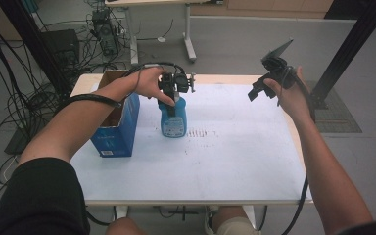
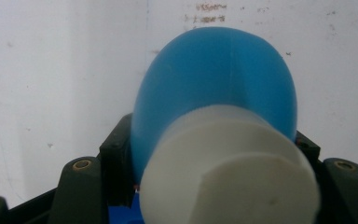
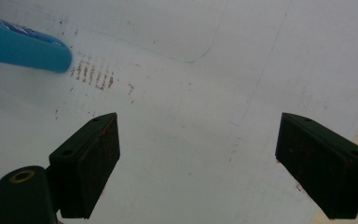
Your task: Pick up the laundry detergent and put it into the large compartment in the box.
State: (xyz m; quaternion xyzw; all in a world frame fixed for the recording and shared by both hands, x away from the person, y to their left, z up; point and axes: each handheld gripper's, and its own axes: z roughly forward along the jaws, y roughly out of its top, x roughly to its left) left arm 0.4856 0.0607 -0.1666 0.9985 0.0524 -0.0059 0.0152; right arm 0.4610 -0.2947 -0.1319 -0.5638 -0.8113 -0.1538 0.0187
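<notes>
- left gripper (image 1: pixel 173 93) clamps the bottle (image 1: pixel 173 120) at its neck; smooth plastic, likely slippery.
- right gripper (image 3: pixel 198 163) gapes wide, empty.

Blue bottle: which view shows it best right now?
The high view: the whole blue bottle stands upright on the table beside the box, with the left gripper on its neck. The left gripper view shows its white cap and blue shoulder close up, between the jaws. The right gripper view catches one blue edge.
</notes>
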